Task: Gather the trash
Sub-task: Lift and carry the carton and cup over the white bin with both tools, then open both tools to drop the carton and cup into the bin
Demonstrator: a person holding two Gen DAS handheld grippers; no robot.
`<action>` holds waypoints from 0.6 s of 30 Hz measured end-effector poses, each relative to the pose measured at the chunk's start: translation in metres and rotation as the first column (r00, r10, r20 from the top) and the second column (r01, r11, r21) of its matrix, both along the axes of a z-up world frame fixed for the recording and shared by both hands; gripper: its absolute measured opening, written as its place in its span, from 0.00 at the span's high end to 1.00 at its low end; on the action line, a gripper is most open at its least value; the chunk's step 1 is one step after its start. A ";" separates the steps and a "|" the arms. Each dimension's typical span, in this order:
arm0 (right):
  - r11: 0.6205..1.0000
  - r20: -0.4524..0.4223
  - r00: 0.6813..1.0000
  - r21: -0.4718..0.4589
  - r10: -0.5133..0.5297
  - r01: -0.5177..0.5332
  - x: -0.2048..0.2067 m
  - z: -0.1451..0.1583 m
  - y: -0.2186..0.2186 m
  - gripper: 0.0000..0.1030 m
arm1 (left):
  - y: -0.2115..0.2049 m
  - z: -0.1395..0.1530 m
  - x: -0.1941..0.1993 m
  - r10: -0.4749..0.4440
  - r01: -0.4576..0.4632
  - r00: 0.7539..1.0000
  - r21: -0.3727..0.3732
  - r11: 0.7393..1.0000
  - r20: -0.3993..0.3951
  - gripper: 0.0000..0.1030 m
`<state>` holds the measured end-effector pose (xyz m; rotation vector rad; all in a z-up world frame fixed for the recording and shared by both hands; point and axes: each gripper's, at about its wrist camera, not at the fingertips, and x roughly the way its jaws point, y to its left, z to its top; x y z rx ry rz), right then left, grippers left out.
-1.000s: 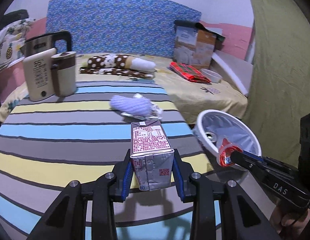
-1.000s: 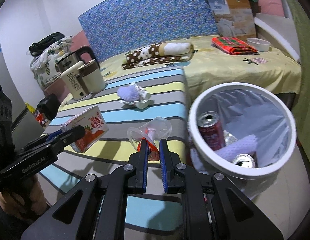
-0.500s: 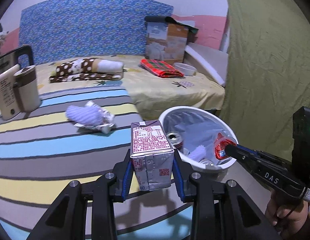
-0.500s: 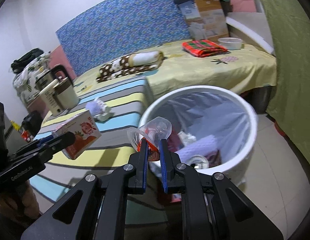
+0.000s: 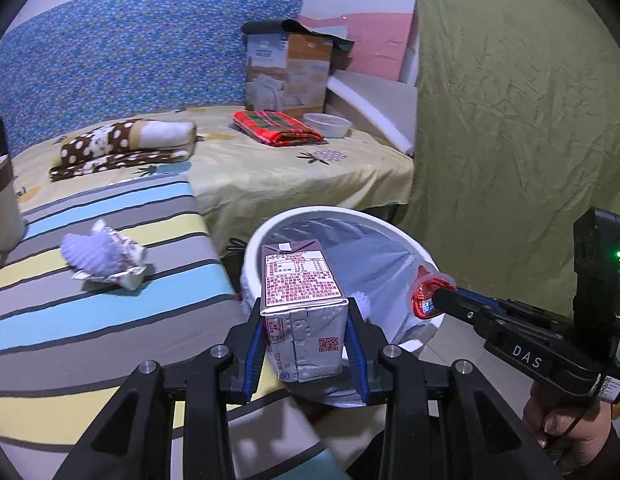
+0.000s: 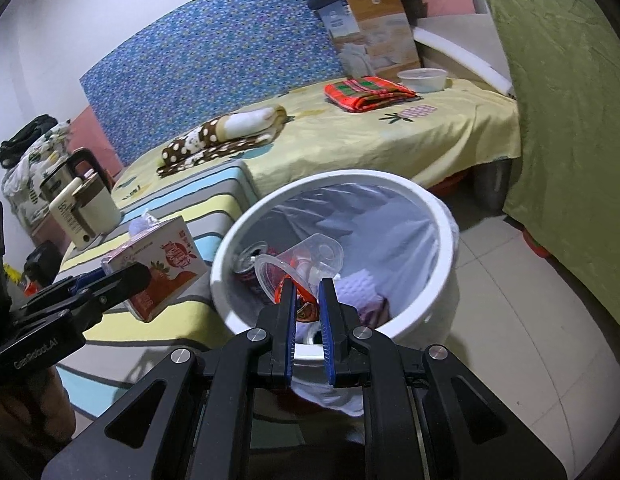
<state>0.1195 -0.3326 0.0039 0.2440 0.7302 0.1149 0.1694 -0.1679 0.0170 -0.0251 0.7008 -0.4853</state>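
My left gripper [image 5: 304,312] is shut on a milk carton [image 5: 300,300] and holds it at the near left rim of the white trash bin [image 5: 425,252]. The carton also shows in the right wrist view [image 6: 158,268]. My right gripper [image 6: 308,294] is shut on a clear plastic cup with a red label [image 6: 300,264] and holds it over the bin's opening [image 6: 441,216]. The cup also shows in the left wrist view [image 5: 427,290]. A soda can [image 6: 252,254] and white tissue [image 6: 361,286] lie inside the bin. A crumpled lilac wrapper [image 5: 102,254] lies on the striped cloth.
The striped table cloth [image 5: 90,320] is left of the bin. A bed with yellow sheet [image 5: 290,172] carries a dotted blanket [image 5: 126,148], a red cloth [image 5: 276,126], a bowl [image 5: 327,124] and a box [image 5: 286,68]. A kettle [image 6: 86,204] stands far left. An olive curtain [image 5: 509,120] hangs right.
Both grippers have moved right from over the striped cloth to the bin. The cup is now above the bin's opening and the carton is at its rim.
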 end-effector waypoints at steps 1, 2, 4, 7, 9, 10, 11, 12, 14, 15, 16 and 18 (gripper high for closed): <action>1.000 -0.003 1.000 -0.001 -0.004 0.004 0.000 -0.001 -0.002 0.87 | -0.003 -0.001 0.002 -0.008 0.008 1.000 0.000 1.000 -0.001 0.65; 1.000 -0.005 1.000 -0.002 -0.009 0.009 0.001 -0.002 -0.004 0.87 | -0.007 -0.003 0.004 -0.017 0.017 1.000 0.001 1.000 -0.003 0.65; 1.000 -0.013 1.000 -0.003 -0.020 0.020 0.003 -0.004 -0.008 0.87 | -0.013 -0.006 0.008 -0.032 0.032 0.999 0.003 0.999 -0.009 0.65; 0.999 -0.023 0.999 -0.005 -0.032 0.032 0.005 -0.007 -0.012 0.87 | -0.021 -0.012 0.013 -0.052 0.052 0.998 0.003 0.999 -0.022 0.65; 0.999 -0.033 0.999 -0.007 -0.039 0.039 0.006 -0.009 -0.015 0.87 | -0.025 -0.017 0.017 -0.063 0.063 0.998 0.004 0.998 -0.031 0.65; 0.999 -0.039 0.998 -0.009 -0.042 0.042 0.007 -0.011 -0.016 0.87 | -0.027 -0.019 0.019 -0.067 0.067 0.997 0.004 0.998 -0.036 0.65; 0.999 -0.043 0.998 -0.011 -0.044 0.044 0.008 -0.012 -0.018 0.87 | -0.028 -0.021 0.020 -0.071 0.071 0.997 0.002 0.997 -0.039 0.65; 0.999 -0.046 0.998 -0.012 -0.045 0.045 0.008 -0.012 -0.019 0.87 | -0.029 -0.023 0.022 -0.075 0.075 0.996 0.002 0.997 -0.043 0.65; 0.999 -0.055 0.997 -0.011 -0.048 0.048 0.009 -0.014 -0.021 0.87 | -0.031 -0.026 0.026 -0.081 0.081 0.996 0.002 0.997 -0.047 0.65; 0.999 -0.060 0.997 -0.010 -0.050 0.049 0.010 -0.015 -0.022 0.87 | -0.032 -0.027 0.028 -0.084 0.084 0.995 0.001 0.996 -0.050 0.65; 0.999 -0.064 0.997 -0.010 -0.050 0.050 0.010 -0.016 -0.023 0.86 | -0.034 -0.029 0.030 -0.088 0.088 0.995 0.000 0.996 -0.052 0.65; 0.999 -0.077 0.996 -0.010 -0.053 0.052 0.013 -0.017 -0.024 0.86 | -0.036 -0.031 0.033 -0.095 0.095 0.994 -0.002 0.995 -0.051 0.65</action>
